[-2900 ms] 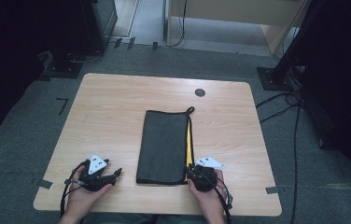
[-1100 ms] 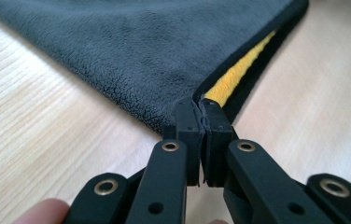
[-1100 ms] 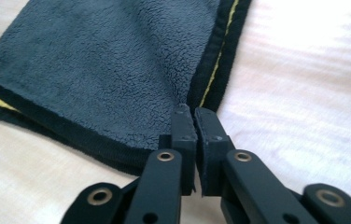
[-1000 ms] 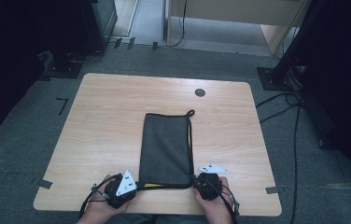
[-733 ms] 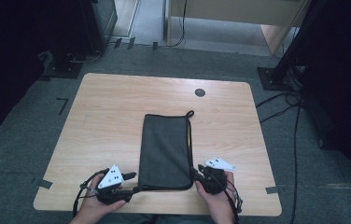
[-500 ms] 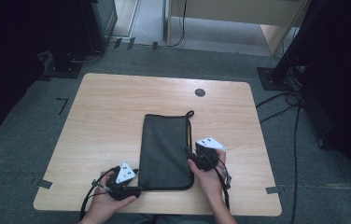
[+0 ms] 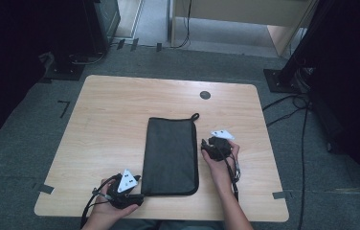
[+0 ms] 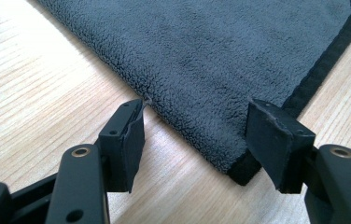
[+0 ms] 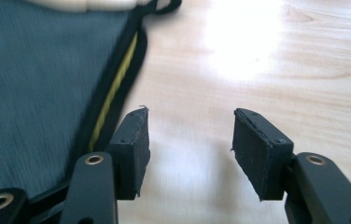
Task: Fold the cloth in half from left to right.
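The folded dark grey fleece cloth with black edging [image 7: 171, 155] is lying mid-tabletop [image 7: 111, 120]. The left gripper [image 8: 197, 140] is hovering at its near corner, jaws apart, gripping nothing. The right gripper [image 9: 187, 140], jaws having just been opening, is sitting empty beside the cloth's right edge.

The wooden desk [image 7: 111, 124] stands on grey carpet [image 7: 29, 120], with a round black grommet [image 7: 205, 95] near its far edge, right of the middle. Strips of tape [image 7: 45, 189] mark the carpet at the near left and near right corners. Black cables [image 7: 293, 108] trail over the floor beyond the right edge, beside a dark stand base [image 7: 278, 81].
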The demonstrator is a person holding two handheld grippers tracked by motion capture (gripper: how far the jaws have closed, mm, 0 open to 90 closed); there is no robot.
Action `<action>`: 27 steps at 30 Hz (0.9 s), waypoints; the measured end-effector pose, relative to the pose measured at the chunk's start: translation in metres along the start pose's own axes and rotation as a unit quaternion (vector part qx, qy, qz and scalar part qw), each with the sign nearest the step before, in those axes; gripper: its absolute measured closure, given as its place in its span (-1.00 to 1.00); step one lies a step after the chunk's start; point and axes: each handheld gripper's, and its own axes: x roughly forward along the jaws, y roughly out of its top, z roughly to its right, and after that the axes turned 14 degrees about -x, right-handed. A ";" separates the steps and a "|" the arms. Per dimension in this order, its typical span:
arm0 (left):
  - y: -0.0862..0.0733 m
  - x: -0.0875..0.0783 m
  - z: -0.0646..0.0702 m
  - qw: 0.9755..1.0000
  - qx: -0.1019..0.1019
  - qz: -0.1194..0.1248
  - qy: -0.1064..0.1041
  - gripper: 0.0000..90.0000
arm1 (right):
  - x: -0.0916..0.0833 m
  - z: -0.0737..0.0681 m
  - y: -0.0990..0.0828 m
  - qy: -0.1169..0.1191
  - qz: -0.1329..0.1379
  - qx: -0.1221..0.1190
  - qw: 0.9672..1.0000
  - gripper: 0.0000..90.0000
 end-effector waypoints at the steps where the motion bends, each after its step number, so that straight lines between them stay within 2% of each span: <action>1: 0.000 0.000 0.000 1.000 0.000 0.000 -0.001 -0.15 | 0.002 0.001 0.005 0.004 0.007 0.002 1.000 0.02; 2: 0.000 0.000 0.000 1.000 0.001 0.000 -0.001 -0.15 | 0.006 0.001 0.011 0.018 0.009 0.001 1.000 0.03; 4: 0.000 0.000 0.000 1.000 0.000 0.000 -0.001 -0.15 | 0.017 -0.002 0.024 0.060 0.023 0.008 0.998 0.04; 5: 0.000 0.000 0.000 1.000 0.000 0.001 -0.001 -0.15 | 0.023 -0.004 0.030 0.070 0.026 0.011 0.997 0.04; 9: 0.000 0.000 0.000 1.000 0.000 0.001 -0.001 -0.15 | 0.049 -0.012 0.051 0.073 0.007 -0.014 0.997 0.01; 11: -0.001 0.000 0.000 1.000 -0.001 0.003 -0.002 -0.15 | 0.059 -0.013 0.055 0.065 -0.007 -0.031 0.997 0.01; 13: 0.000 0.000 0.000 1.000 0.000 0.002 -0.003 -0.15 | 0.065 -0.009 0.054 0.048 -0.020 -0.045 0.998 -0.01; 14: 0.000 0.000 0.000 1.000 -0.001 0.003 -0.003 -0.15 | 0.068 -0.005 0.053 0.048 -0.020 -0.040 0.998 -0.10; 15: -0.001 0.000 -0.001 1.000 -0.001 0.003 -0.003 -0.15 | 0.069 0.001 0.051 0.053 -0.016 -0.030 0.998 -0.12; 17: 0.000 0.000 -0.001 1.000 -0.002 0.003 -0.005 -0.15 | 0.070 0.008 0.049 0.049 -0.009 -0.025 0.998 -0.16; 19: 0.001 0.000 -0.003 1.000 -0.005 -0.003 -0.012 -0.15 | 0.068 0.008 0.048 0.051 -0.001 -0.028 0.998 -0.09; 20: 0.002 -0.001 -0.005 1.000 -0.015 -0.003 -0.022 -0.16 | 0.066 0.006 0.049 0.052 0.004 -0.030 0.998 -0.05; 21: 0.003 -0.002 -0.008 0.999 -0.026 -0.004 -0.031 -0.21 | 0.065 0.005 0.049 0.059 0.011 -0.030 0.998 -0.05; 23: 0.005 -0.006 -0.013 0.998 -0.043 0.004 -0.043 -0.24 | 0.064 0.003 0.049 0.091 0.016 -0.018 0.996 -0.06; 27: 0.018 -0.010 -0.023 0.997 -0.061 0.023 -0.036 -0.26 | 0.066 0.000 0.048 0.113 0.002 -0.036 0.993 -0.04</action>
